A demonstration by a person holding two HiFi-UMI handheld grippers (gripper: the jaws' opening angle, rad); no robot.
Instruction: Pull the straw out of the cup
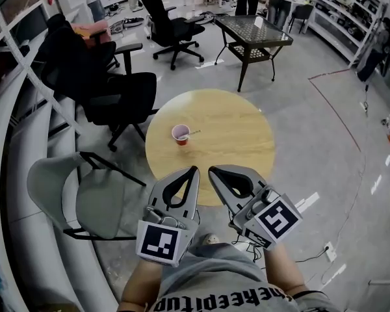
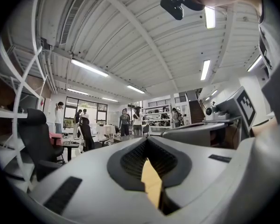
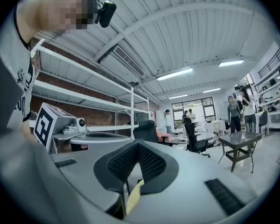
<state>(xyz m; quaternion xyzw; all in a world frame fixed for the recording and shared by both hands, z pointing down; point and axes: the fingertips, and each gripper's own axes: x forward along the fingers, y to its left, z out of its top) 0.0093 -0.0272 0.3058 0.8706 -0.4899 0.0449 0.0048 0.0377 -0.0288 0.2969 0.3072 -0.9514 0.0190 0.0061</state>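
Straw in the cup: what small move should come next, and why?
Probably carry the right gripper forward over the table toward the straw, opening its jaws: it and the left gripper are shut, empty, at the table's near edge, and the straw leans out of the cup toward the right.

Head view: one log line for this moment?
stage: grasp not begun | left gripper: shut, empty | right gripper: shut, empty | cup: upright on table, apart from both grippers | straw: in cup
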